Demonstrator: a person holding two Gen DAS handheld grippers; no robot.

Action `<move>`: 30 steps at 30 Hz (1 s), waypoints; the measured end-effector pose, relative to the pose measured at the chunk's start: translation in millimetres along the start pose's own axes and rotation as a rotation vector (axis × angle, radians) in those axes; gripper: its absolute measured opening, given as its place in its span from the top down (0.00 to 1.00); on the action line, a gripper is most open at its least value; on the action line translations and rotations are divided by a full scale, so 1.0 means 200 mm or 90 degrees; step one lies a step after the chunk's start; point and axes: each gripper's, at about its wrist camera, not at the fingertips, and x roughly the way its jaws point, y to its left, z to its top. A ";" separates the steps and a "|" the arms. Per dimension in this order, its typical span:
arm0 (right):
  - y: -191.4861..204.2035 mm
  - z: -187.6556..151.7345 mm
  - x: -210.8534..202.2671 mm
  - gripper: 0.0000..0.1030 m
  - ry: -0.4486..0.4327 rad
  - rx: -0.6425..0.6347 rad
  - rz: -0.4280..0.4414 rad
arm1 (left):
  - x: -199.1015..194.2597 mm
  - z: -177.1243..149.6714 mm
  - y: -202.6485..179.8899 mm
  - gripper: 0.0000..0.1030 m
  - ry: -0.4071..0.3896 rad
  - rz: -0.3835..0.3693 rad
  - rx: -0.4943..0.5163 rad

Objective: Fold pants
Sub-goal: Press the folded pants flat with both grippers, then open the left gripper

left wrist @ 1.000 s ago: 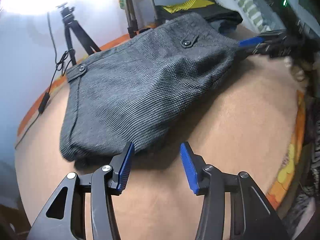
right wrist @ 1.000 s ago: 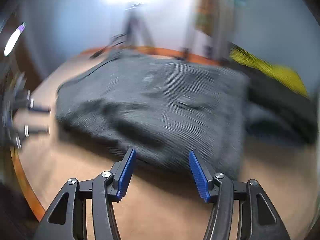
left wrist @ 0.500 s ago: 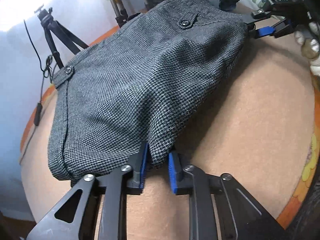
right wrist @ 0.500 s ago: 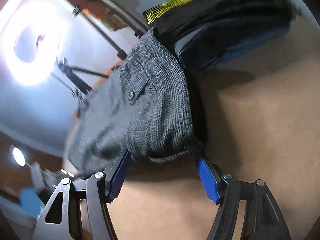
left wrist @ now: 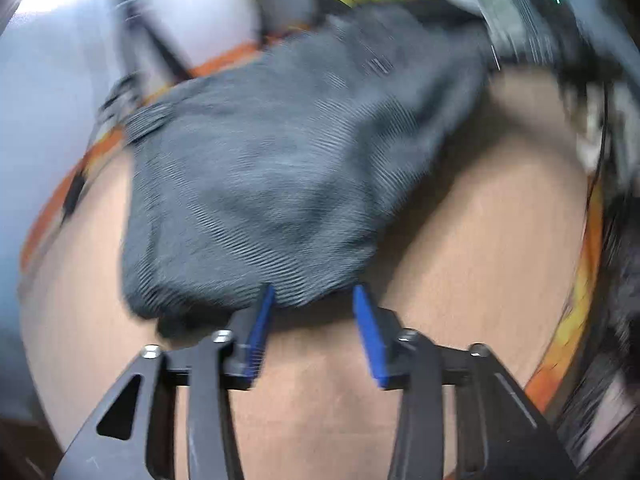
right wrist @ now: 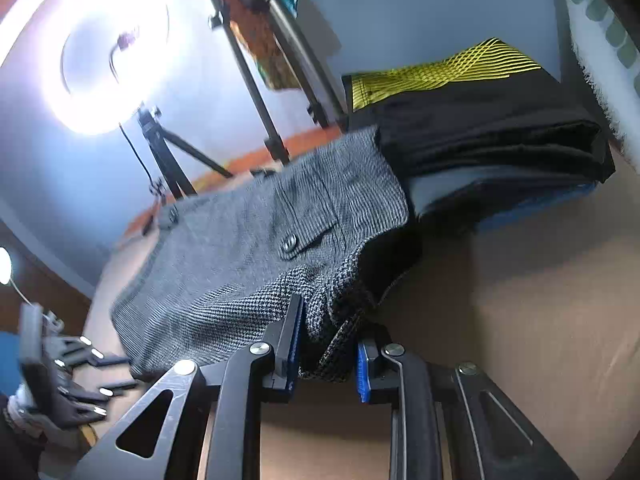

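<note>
Grey houndstooth pants (left wrist: 280, 168) lie folded in a bundle on the tan table (left wrist: 480, 280). In the blurred left wrist view my left gripper (left wrist: 314, 320) is open, its blue pads just off the near edge of the cloth. In the right wrist view the pants (right wrist: 248, 264) show a buttoned pocket flap. My right gripper (right wrist: 326, 360) is shut on a bunched corner of the pants at their near right end. The left gripper also shows in the right wrist view (right wrist: 100, 372) at the lower left, beside the far end of the pants.
A stack of folded dark clothes with a yellow patterned piece (right wrist: 472, 128) sits behind the pants. A ring light (right wrist: 108, 60) on a tripod (right wrist: 168, 160) and a metal stand (right wrist: 272, 80) are past the table's orange edge (left wrist: 576, 312).
My left gripper was shut on the pants' near edge half a second ago and has opened and pulled back. My right gripper has closed on the pants' corner.
</note>
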 end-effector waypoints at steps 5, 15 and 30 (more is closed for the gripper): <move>0.00 -0.04 0.04 0.79 0.018 -0.001 -0.003 | -0.09 -0.13 0.38 0.47 -0.063 0.020 -0.249; -0.02 -0.05 0.02 0.79 0.013 -0.008 -0.004 | 0.10 -0.19 0.54 0.47 -0.046 -0.049 -0.421; -0.01 -0.05 0.03 0.78 0.021 -0.014 -0.010 | 0.08 -0.29 0.57 0.55 -0.085 -0.038 -0.429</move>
